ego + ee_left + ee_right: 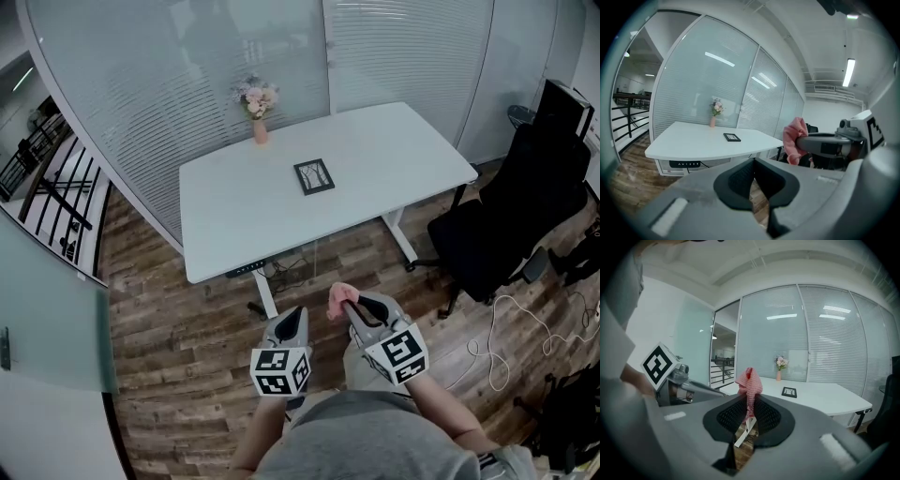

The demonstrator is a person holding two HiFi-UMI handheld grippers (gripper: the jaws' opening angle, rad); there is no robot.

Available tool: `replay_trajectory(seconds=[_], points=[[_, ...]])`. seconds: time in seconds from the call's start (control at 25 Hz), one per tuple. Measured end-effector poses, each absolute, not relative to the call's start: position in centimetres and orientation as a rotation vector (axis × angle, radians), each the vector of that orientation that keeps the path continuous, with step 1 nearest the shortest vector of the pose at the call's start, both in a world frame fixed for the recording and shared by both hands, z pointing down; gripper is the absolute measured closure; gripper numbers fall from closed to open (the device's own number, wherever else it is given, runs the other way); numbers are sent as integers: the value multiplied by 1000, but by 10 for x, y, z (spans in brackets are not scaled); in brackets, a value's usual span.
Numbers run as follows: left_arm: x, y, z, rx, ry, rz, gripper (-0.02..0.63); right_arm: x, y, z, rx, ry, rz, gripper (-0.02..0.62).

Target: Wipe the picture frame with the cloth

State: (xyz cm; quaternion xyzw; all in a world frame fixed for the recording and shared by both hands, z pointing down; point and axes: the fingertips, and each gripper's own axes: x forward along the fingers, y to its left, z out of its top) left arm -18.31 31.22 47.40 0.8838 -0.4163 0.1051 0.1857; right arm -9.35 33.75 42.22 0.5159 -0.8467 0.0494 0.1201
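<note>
Seen from above, the picture frame is lying mid-table, well apart from both grippers. The left gripper is showing jaws together on nothing. The right gripper is pinching the pink cloth. No wiping looks begun yet.

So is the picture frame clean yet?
Not yet. Done: the cloth is pinched in the right gripper. Now: both grippers are held short of the table, the left gripper empty. Left: reaching the picture frame, lying flat on the table, and wiping it.
</note>
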Motion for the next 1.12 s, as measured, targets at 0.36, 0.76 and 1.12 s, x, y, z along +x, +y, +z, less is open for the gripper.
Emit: replay_trajectory(seconds=[0.36, 0.76, 1.12], points=[[-141, 244, 475, 2476, -1197, 291, 603, -48, 262, 427, 1503, -2485, 152, 551], [-98, 158, 473, 2433, -1257, 295, 603, 1, 168, 424, 1452, -2508, 175, 551], [-61, 105, 472, 2385, -1318, 296, 601, 38, 104, 423, 1386, -2543, 179, 552]])
